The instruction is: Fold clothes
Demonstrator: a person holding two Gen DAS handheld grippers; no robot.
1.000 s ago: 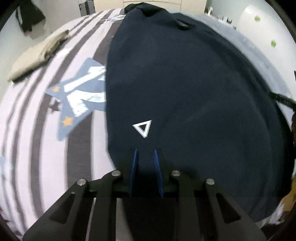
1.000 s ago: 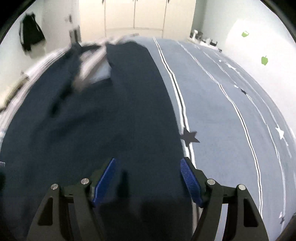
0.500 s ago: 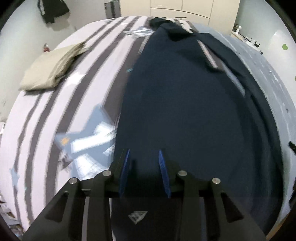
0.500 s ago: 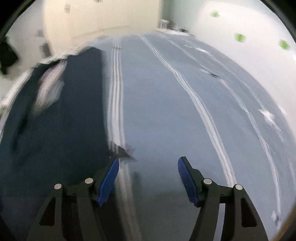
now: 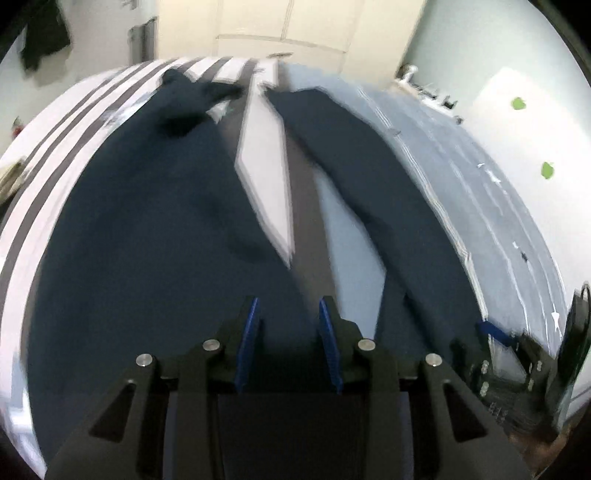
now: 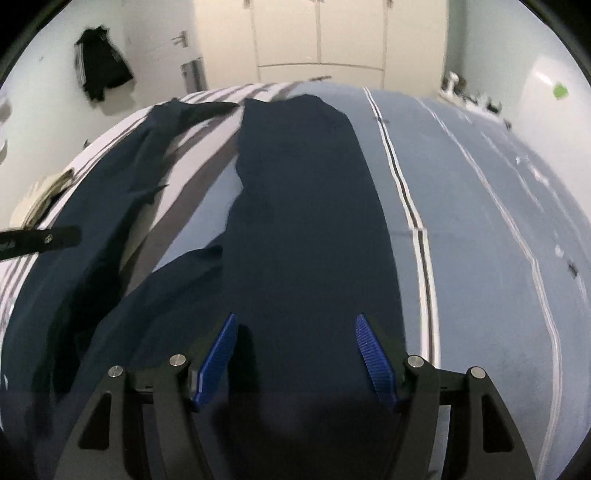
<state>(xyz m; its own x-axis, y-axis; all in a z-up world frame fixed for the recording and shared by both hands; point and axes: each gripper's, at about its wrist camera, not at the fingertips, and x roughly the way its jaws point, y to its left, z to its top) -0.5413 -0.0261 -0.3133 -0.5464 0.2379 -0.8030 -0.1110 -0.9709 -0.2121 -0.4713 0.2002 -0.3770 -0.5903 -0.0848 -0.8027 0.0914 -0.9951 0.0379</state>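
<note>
A pair of dark navy trousers (image 5: 155,229) lies spread on the bed, its two legs running away from me. It also shows in the right wrist view (image 6: 306,206). My left gripper (image 5: 288,314) is open, its blue fingers over the crotch end of the trousers, with nothing between them. My right gripper (image 6: 297,328) is wide open just above the near end of the right leg. The right gripper also shows at the lower right of the left wrist view (image 5: 502,350).
The bed cover is striped white and grey on the left (image 5: 48,155) and plain blue on the right (image 6: 480,221). A folded beige garment (image 6: 40,199) lies at the left edge. A dark jacket (image 6: 101,74) hangs on the wall beside wardrobes (image 6: 317,33).
The left gripper opened wider and swung right toward the middle of the trousers. The right gripper swung from the bare blue cover back over the right leg.
</note>
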